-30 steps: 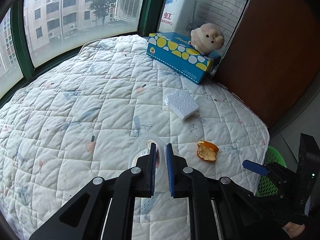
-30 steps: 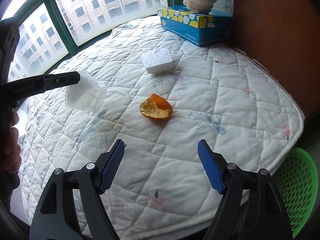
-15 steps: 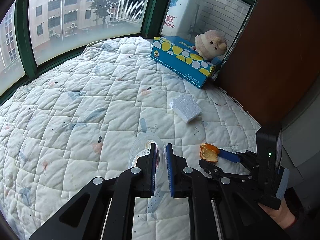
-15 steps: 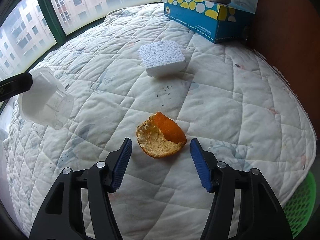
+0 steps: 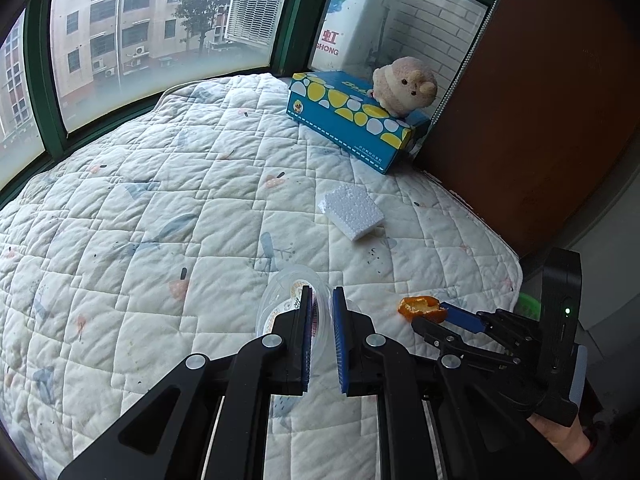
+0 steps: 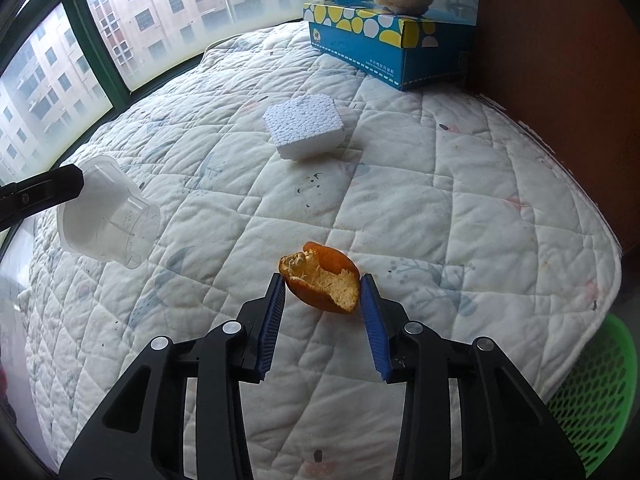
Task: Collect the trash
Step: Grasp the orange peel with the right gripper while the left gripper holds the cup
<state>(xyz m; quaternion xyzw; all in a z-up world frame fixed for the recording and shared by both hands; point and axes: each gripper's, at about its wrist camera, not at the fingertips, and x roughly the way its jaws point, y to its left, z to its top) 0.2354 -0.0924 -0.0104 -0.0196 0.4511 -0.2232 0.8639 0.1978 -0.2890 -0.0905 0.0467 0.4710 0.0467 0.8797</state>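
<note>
My left gripper (image 5: pixel 322 300) is shut on the rim of a clear plastic cup (image 5: pixel 284 304) and holds it above the quilt; the cup also shows in the right wrist view (image 6: pixel 106 220). An orange peel (image 6: pixel 322 278) lies on the quilt between the fingertips of my right gripper (image 6: pixel 323 290), whose jaws have closed in until they touch or almost touch its two sides. The peel also shows in the left wrist view (image 5: pixel 420 307) at the right gripper's tips (image 5: pixel 434 314). A white foam block (image 6: pixel 305 130) lies farther back on the quilt.
A blue tissue box (image 5: pixel 352 118) with a plush toy (image 5: pixel 404 88) on it stands at the back by a brown panel (image 6: pixel 560 60). A green mesh basket (image 6: pixel 592 396) sits below the bed's right edge. Windows run along the far side.
My right gripper has moved forward to the orange peel and its jaws have narrowed around it. The left gripper has kept the cup and lifted back a little.
</note>
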